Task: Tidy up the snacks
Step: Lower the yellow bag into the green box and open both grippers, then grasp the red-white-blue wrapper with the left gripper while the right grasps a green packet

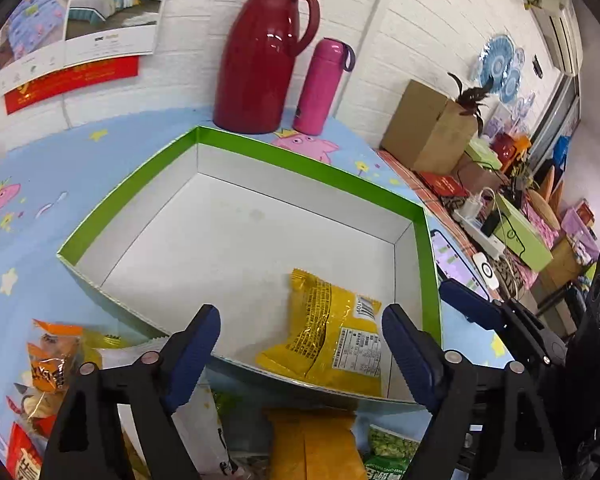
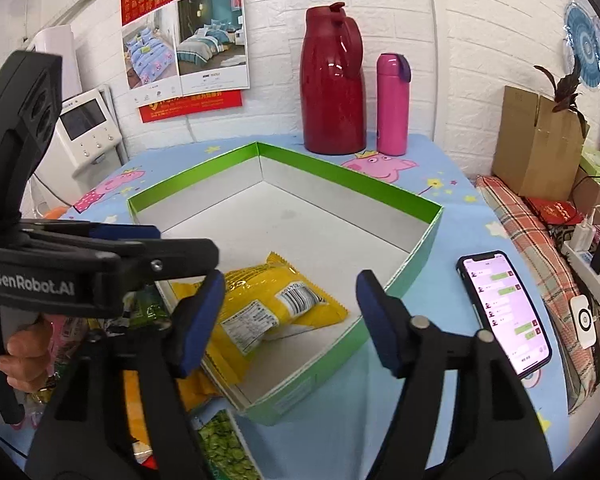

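Left wrist view: I see my left gripper [image 1: 300,344] with its blue-padded fingers [image 1: 194,354] spread wide, holding nothing, poised over the near edge of the shallow green-rimmed white cardboard box [image 1: 308,168].
Right wrist view: my right gripper [image 2: 290,320] also has its fingers [image 2: 380,320] spread apart and empty, just above the box's [image 2: 416,248] near corner.
Task thing: one yellow foil snack packet [image 1: 332,340] lies flat on the box floor, in the near right corner as my left camera sees it.
Long axis: in the left view the packet runs from its crimped far end down towards me, barcode side up; in the right view the same packet [image 2: 268,308] lies slanted, its crimped end towards the back wall.
Loose snacks: an orange-wrapped snack bundle [image 1: 54,356], an orange-yellow pouch [image 1: 312,444] and a green pea bag [image 1: 392,452] lie on the blue cartoon-print table [image 1: 40,200], outside the box on my side.
Hidden or cut off: the pouch and pea bag run off the bottom edge; the left finger covers part of the packet in the right view; the print on every wrapper is too small for me to read.
Hand: a person's hand [image 2: 24,356] grips the other gripper's handle at the left of the right view.
Background: a dark red plastic thermos jug [image 1: 260,56] and a pink bottle [image 1: 322,88] stand behind the box; a lit black smartphone [image 2: 504,312] lies right of it.
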Tool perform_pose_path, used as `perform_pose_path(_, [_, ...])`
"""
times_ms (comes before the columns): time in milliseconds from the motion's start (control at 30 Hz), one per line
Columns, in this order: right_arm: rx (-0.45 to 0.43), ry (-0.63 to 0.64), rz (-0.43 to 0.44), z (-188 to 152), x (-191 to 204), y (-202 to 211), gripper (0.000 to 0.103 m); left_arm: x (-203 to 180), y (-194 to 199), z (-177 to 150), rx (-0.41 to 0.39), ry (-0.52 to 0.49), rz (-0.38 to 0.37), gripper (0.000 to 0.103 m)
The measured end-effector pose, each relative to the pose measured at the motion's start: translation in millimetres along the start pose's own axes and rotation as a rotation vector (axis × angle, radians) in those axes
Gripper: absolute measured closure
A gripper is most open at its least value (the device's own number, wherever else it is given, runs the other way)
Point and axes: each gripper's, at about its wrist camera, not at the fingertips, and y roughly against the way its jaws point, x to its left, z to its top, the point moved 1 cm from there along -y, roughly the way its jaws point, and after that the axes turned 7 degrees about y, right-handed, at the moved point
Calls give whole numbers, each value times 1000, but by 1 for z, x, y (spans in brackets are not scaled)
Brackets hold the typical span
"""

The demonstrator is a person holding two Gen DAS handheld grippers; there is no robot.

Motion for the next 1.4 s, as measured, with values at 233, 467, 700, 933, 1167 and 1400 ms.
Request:
perform_pose_path(233, [-92, -15, -12, 2, 15, 58, 20, -4, 44, -13, -48, -13, 41, 18])
perform_pose_path(467, [-100, -38, 20, -23, 34, 106, 17, -10, 99, -52, -87, -26, 96, 17])
perform_pose_path(700, [6, -63, 30, -67, 40, 109, 17, 10, 119, -112, -82, 76, 73, 17])
perform_pose_path(933, [72, -145, 40, -83, 22, 98, 17, -11, 97, -159, -16, -25, 17, 18])
perform_pose_path(1167, [76, -142, 42, -85, 14, 96, 17, -47, 56, -161, 50, -153, -22, 41])
perform_pose_path(1400, [120, -157, 142, -78, 15, 66, 17, -49, 31, -163, 134, -145, -68, 70])
